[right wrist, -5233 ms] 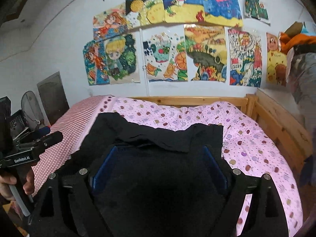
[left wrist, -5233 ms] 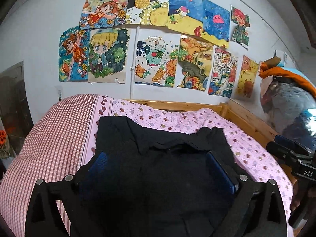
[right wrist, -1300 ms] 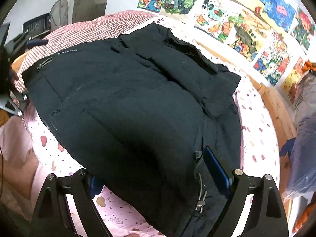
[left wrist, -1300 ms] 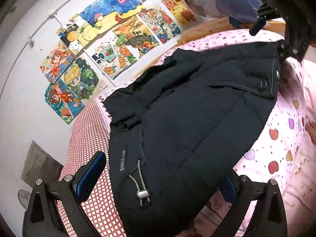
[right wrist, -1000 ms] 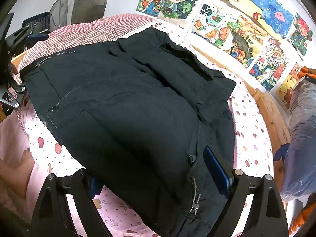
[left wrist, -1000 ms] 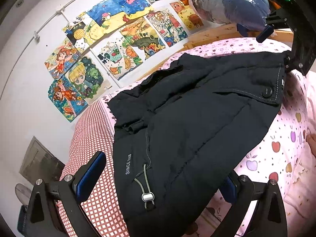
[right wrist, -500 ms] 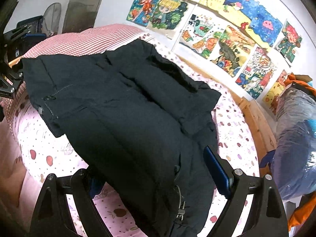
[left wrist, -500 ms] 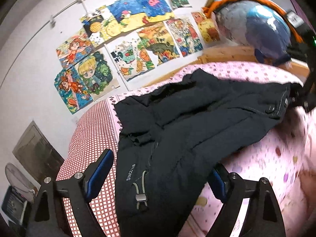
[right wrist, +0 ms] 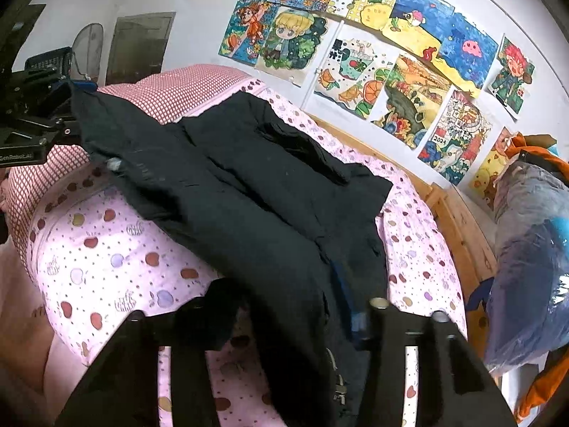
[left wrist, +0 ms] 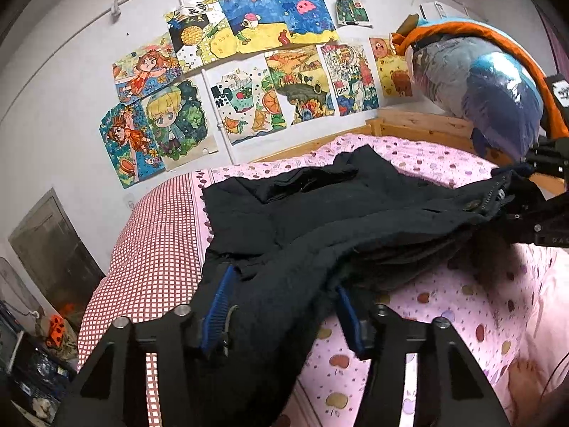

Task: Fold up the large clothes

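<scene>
a black padded jacket (left wrist: pixel 355 220) lies spread on the pink spotted bed (left wrist: pixel 462 295), its near hem corners lifted.

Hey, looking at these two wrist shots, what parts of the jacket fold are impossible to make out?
- Right gripper left pad: right wrist view, buried under the black jacket.
- Left gripper grip: jaws closing around the hem, pad contact hidden by fabric.
- Jacket's underside: against the pink bedspread.
- Hem print: blurred.

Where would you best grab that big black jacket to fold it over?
By the two bottom hem corners, coming from the near edge of the bed. The black jacket lies flat with its hem hanging toward the person; the left tool and right tool are closing there.
</scene>
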The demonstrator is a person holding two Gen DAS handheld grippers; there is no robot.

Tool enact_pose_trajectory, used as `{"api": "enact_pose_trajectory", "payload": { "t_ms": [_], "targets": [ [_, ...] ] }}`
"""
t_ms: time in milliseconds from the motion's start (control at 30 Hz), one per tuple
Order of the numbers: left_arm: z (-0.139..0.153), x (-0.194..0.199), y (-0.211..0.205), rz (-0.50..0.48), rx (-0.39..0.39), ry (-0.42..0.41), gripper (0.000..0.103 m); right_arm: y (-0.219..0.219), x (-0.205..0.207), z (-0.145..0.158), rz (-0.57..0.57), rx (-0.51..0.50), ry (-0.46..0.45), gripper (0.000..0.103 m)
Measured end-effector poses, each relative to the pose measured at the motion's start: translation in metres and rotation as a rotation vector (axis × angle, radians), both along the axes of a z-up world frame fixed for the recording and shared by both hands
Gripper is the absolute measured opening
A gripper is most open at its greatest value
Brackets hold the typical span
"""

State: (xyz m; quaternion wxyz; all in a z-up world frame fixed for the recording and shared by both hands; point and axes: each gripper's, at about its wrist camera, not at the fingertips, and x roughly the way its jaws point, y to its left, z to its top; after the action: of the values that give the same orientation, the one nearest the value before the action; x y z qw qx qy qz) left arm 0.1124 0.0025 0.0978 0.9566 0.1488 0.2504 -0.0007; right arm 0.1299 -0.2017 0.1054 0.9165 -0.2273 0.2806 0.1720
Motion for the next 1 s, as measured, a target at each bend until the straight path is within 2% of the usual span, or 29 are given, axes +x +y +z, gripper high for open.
{"api": "enact_pose_trajectory", "payload": {
  "t_ms": [33, 167, 300, 533, 800, 1000],
  "targets": [
    [0.002, 0.001, 0.0, 0.0, -0.003, -0.003, 0.043, 0.001, 0.001, 0.002, 0.001, 0.007, 0.001, 0.028],
    [0.01, 0.006, -0.002, 0.015, -0.012, -0.012, 0.037, 0.005, 0.008, 0.008, 0.008, 0.026, -0.008, 0.017],
    [0.015, 0.014, 0.001, 0.031, -0.045, -0.003, 0.031, 0.006, 0.016, 0.015, 0.003, 0.061, -0.01, 0.015],
    [0.023, 0.026, 0.003, 0.037, -0.049, -0.001, 0.023, 0.008, 0.028, 0.022, -0.019, 0.085, -0.024, 0.013],
    [0.038, 0.055, -0.003, 0.036, -0.013, 0.026, 0.021, 0.005, 0.045, 0.027, -0.039, 0.099, 0.007, 0.013],
    [0.043, 0.076, -0.008, 0.046, 0.011, 0.033, 0.017, 0.008, 0.073, 0.037, -0.055, 0.086, 0.043, 0.013]
  ]
}}
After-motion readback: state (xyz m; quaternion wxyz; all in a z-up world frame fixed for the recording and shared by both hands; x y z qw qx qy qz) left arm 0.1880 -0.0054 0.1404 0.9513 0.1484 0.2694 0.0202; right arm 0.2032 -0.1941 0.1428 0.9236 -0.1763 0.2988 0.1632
